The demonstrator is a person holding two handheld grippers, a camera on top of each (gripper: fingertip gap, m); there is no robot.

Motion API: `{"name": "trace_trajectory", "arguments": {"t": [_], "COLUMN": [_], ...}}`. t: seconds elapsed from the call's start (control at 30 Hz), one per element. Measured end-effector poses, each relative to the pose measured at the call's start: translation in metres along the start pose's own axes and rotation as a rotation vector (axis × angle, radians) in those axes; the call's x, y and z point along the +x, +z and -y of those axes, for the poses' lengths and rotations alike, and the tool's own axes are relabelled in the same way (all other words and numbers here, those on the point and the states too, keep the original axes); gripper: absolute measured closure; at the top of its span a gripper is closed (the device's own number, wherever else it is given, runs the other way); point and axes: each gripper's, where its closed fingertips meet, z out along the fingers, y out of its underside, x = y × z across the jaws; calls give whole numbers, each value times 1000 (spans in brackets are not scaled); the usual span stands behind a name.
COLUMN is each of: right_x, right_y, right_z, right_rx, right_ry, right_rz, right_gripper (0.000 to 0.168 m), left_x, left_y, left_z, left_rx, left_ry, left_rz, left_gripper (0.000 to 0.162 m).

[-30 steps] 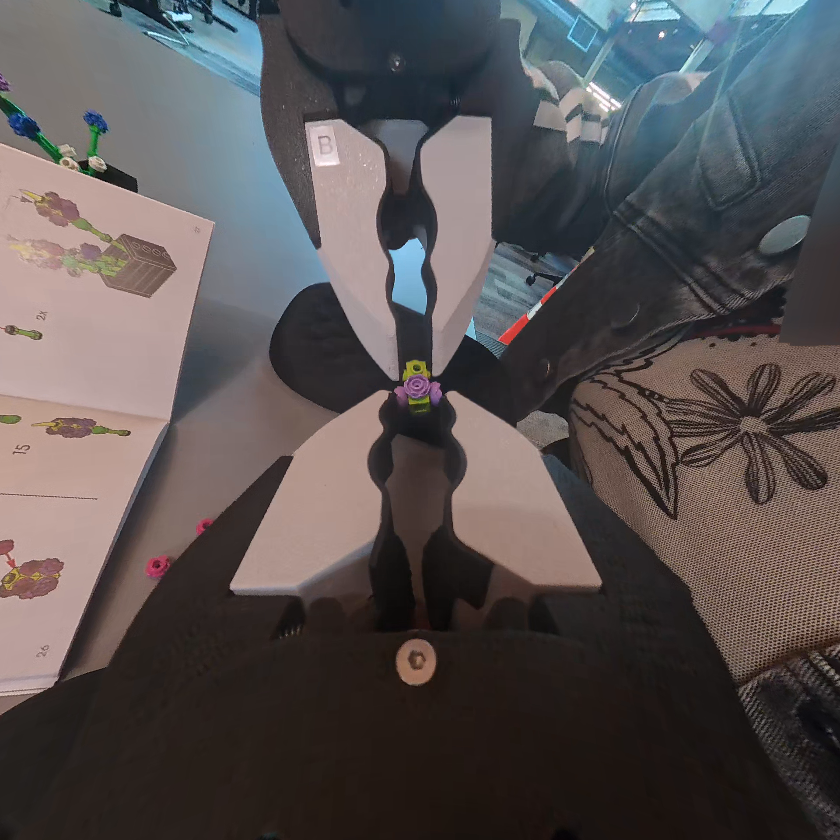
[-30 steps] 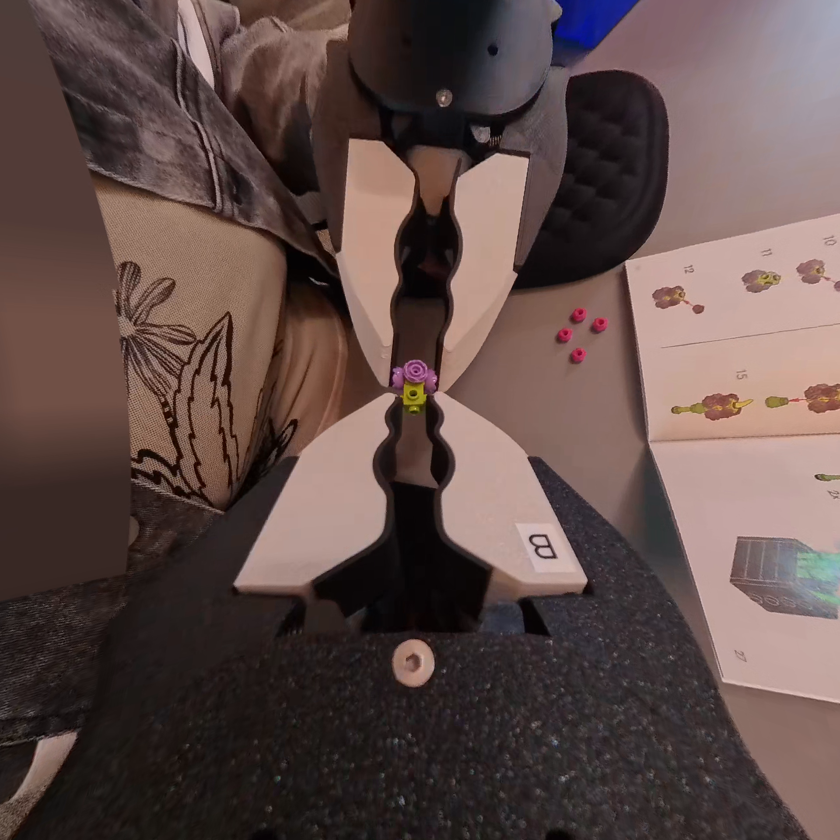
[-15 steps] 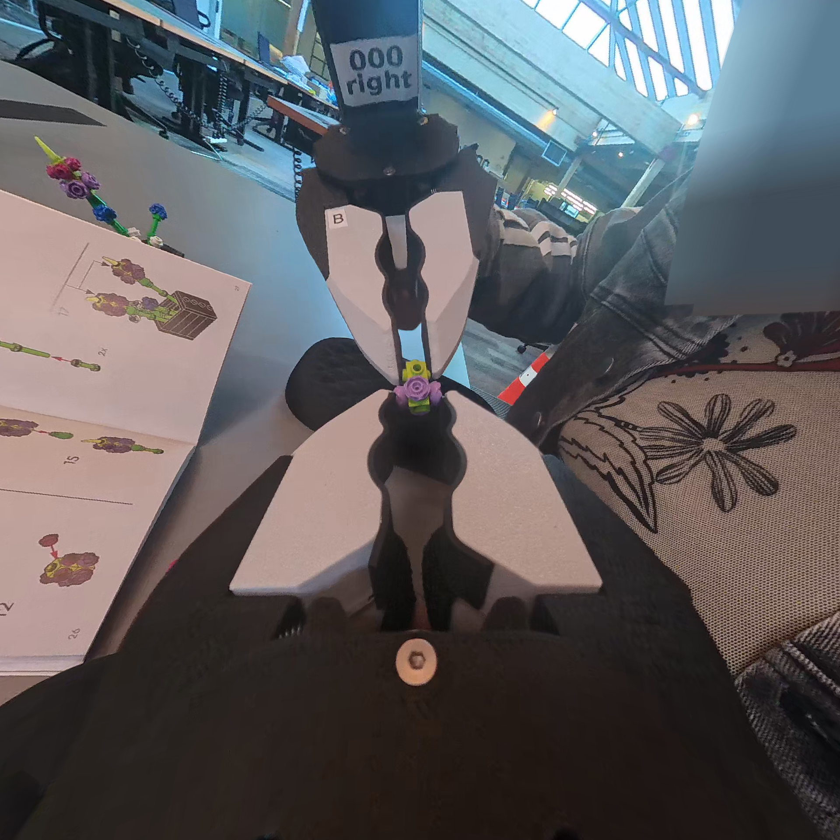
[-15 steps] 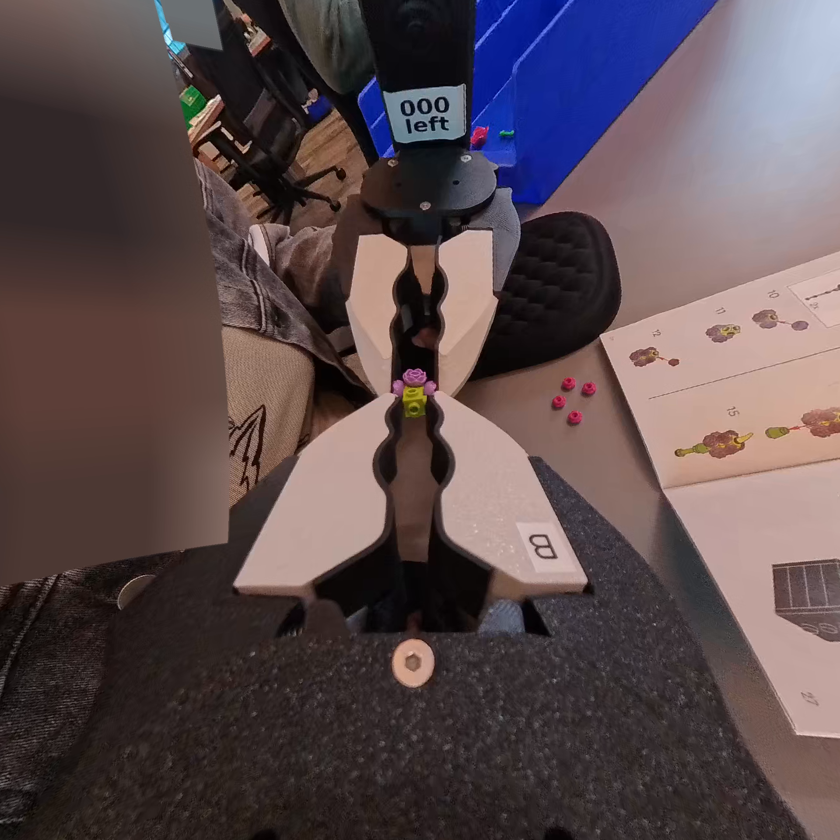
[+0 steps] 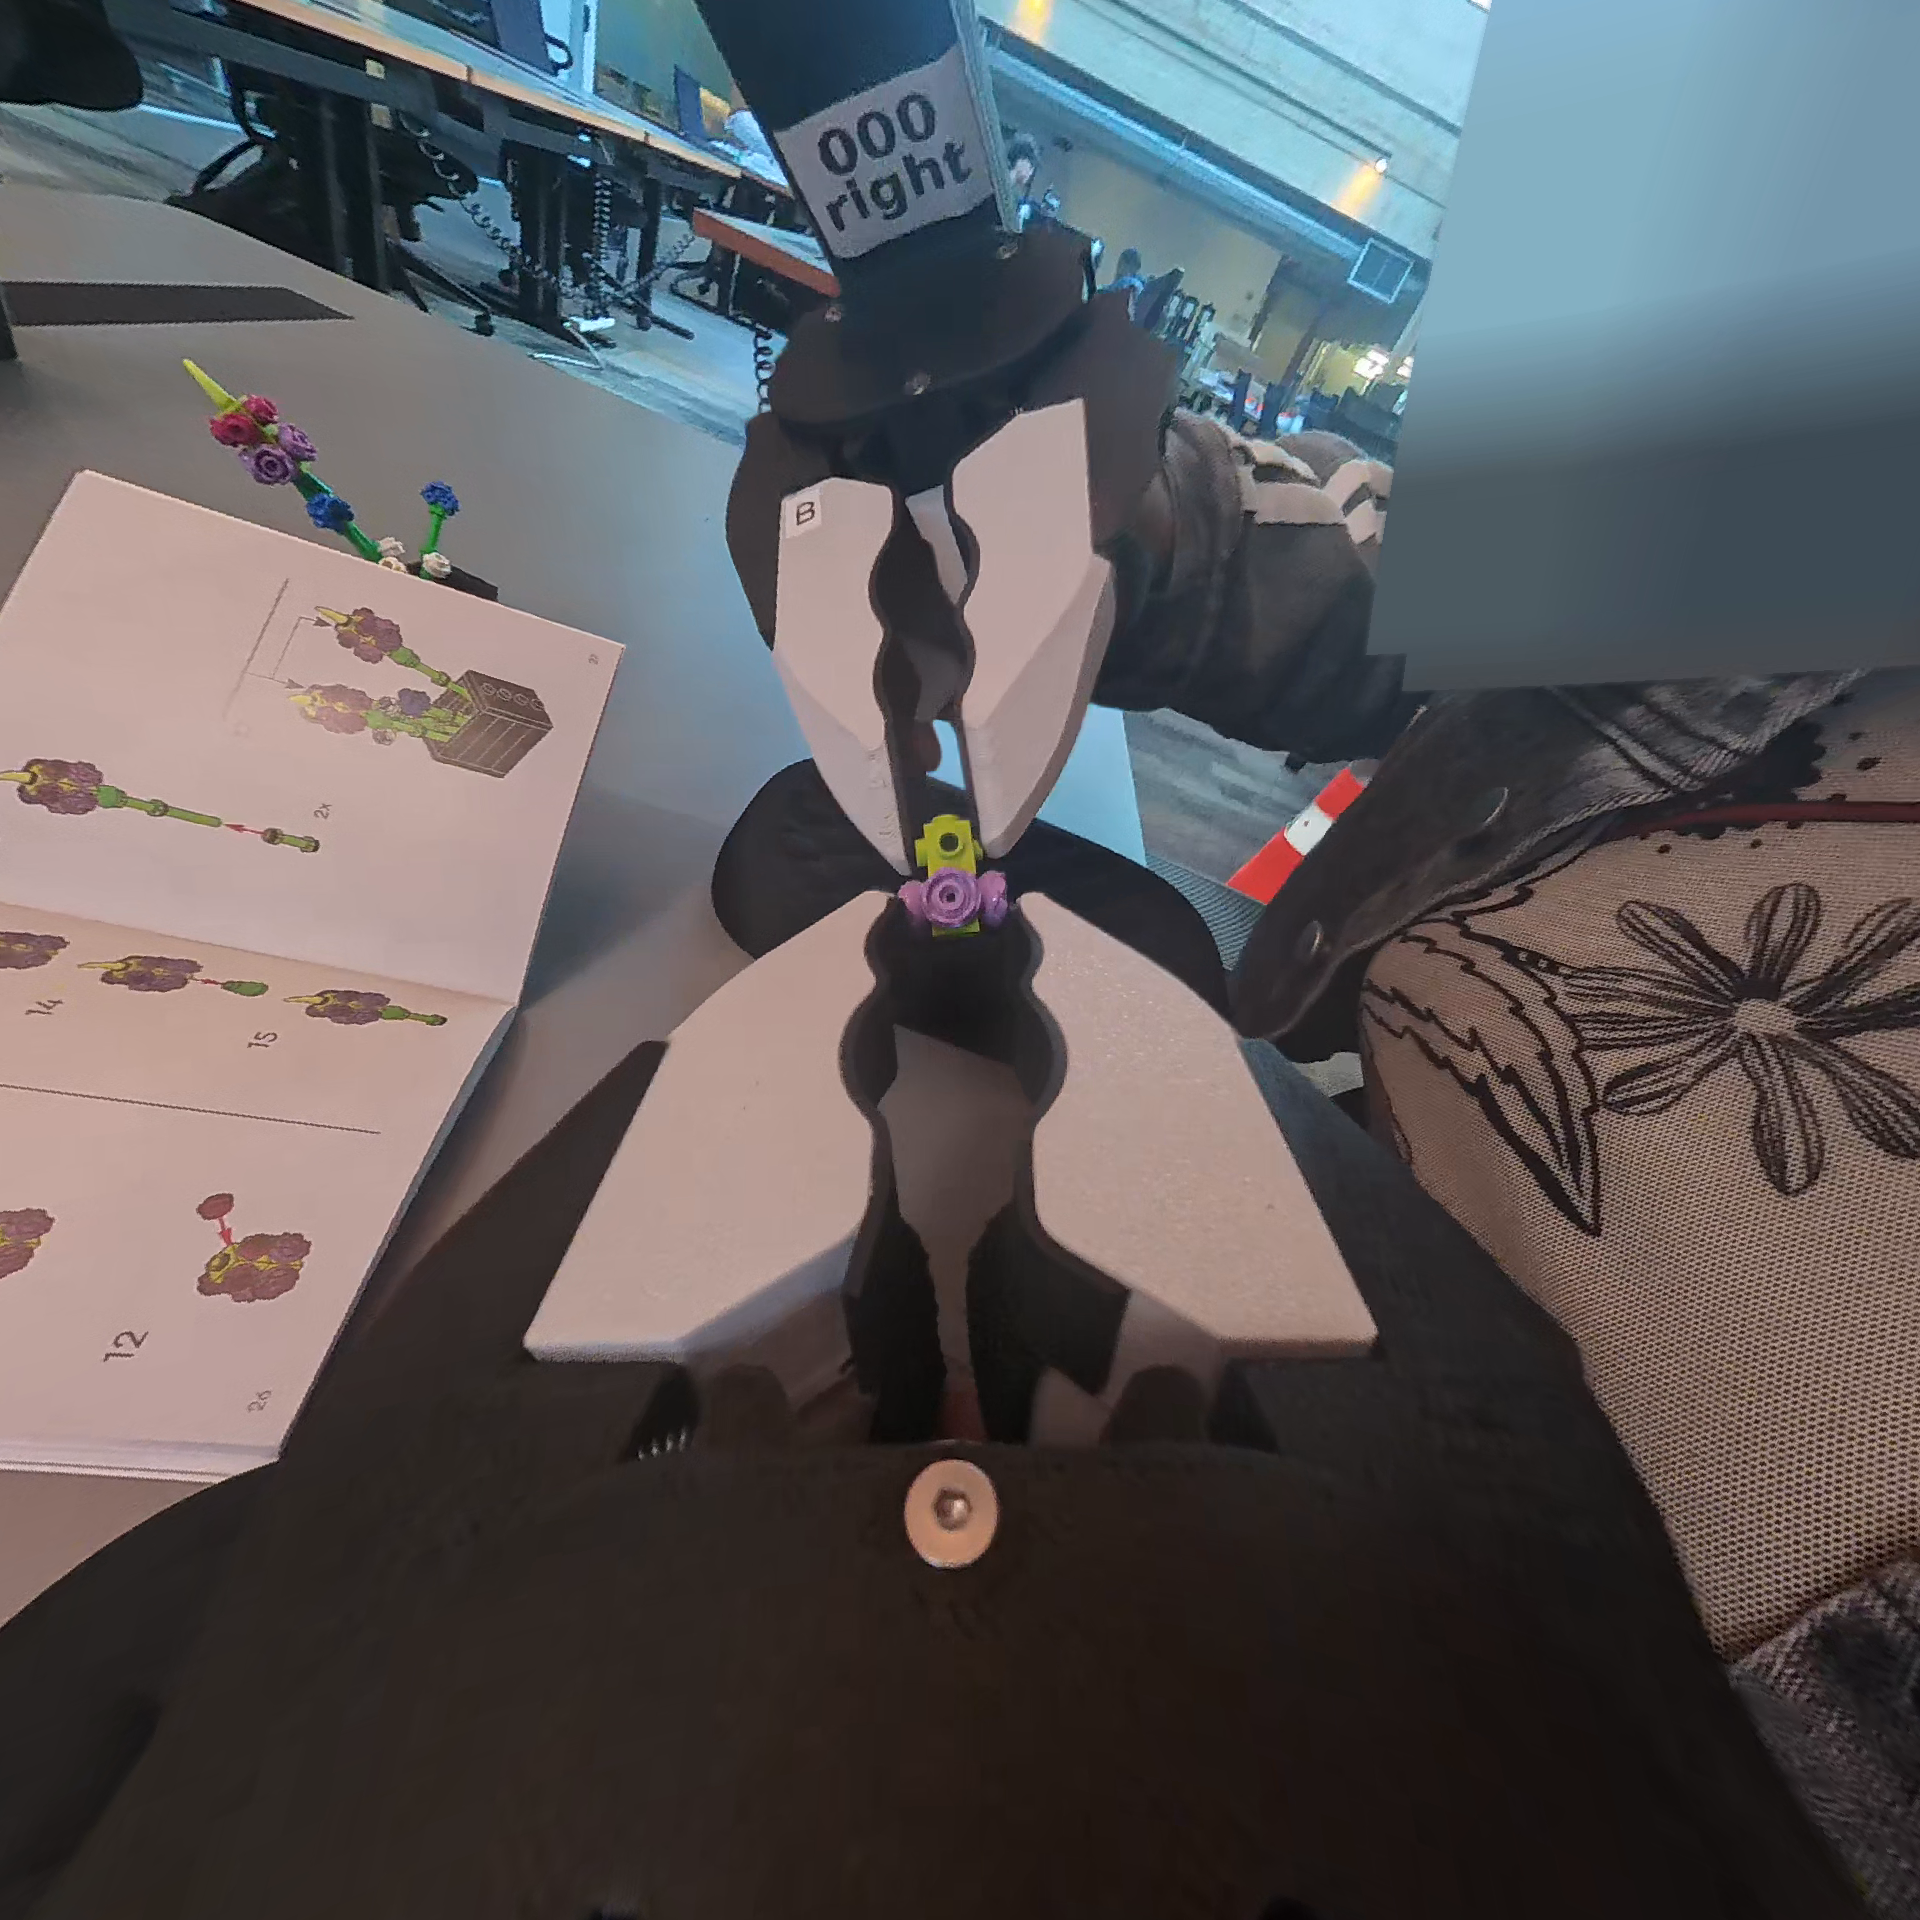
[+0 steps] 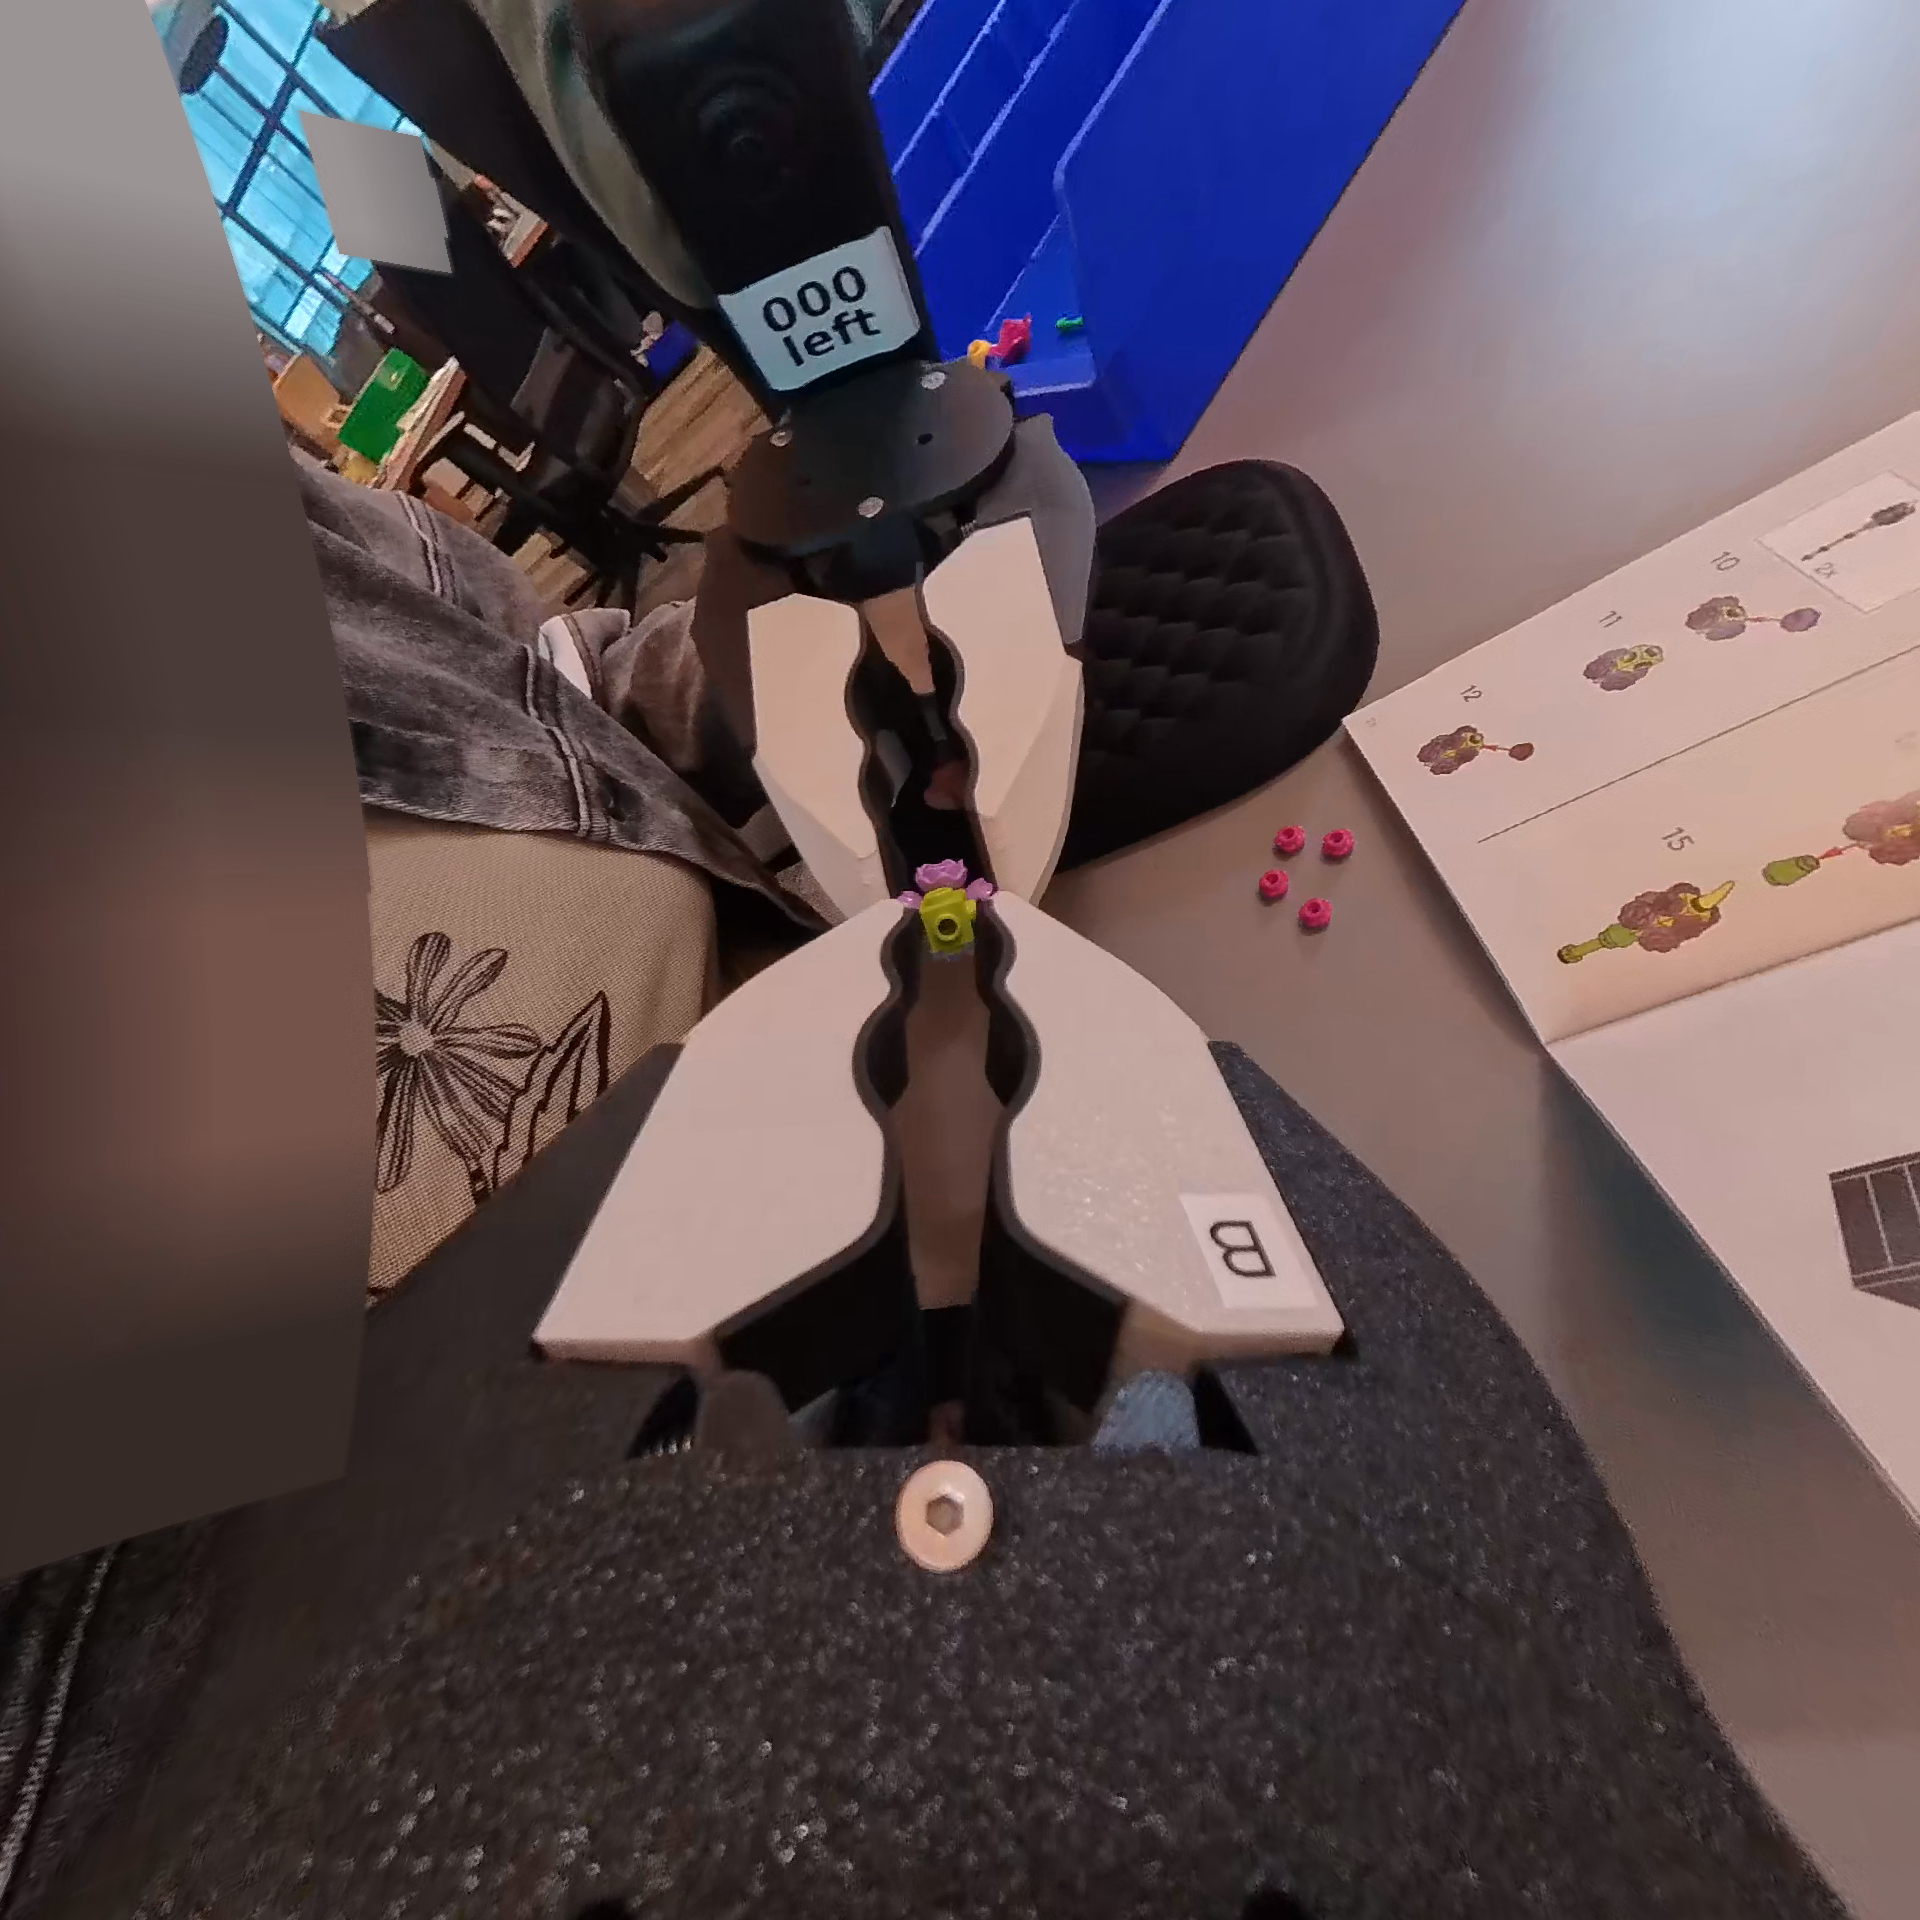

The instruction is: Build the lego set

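Instruction booklet (image 5: 260, 935) lies open on the table (image 5: 582, 520), near the person's edge; the built flower stems (image 5: 312, 478) stand just behind the booklet's far corner. Four loose round pieces (image 6: 1304, 873) lie on the table between the booklet and the cushion (image 6: 1216, 644). Storage bin (image 6: 1143, 208) stands behind the cushion.

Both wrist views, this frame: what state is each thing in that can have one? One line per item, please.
Left hand-held gripper: shut on the small purple-flower and lime-green lego assembly.
Right hand-held gripper: shut on the same assembly, tip to tip with the left.
White paper instruction booklet: open, flat on the grey table.
Four loose magenta round lego pieces: lying apart on the table.
Partly built lego flower bouquet: upright behind the booklet.
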Motion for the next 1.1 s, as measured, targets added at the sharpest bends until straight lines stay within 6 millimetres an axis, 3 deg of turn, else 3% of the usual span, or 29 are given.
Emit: {"name": "trace_trajectory", "arguments": {"t": [1.1], "right_x": [4], "right_y": [0], "right_z": [-6], "right_rx": [59], "right_ry": [50], "right_rz": [-32], "right_gripper": [158], "left_x": [-4], "left_y": [4], "left_z": [-8], "left_rx": [-78], "left_ry": [65], "left_rz": [67], "left_gripper": [145]}}
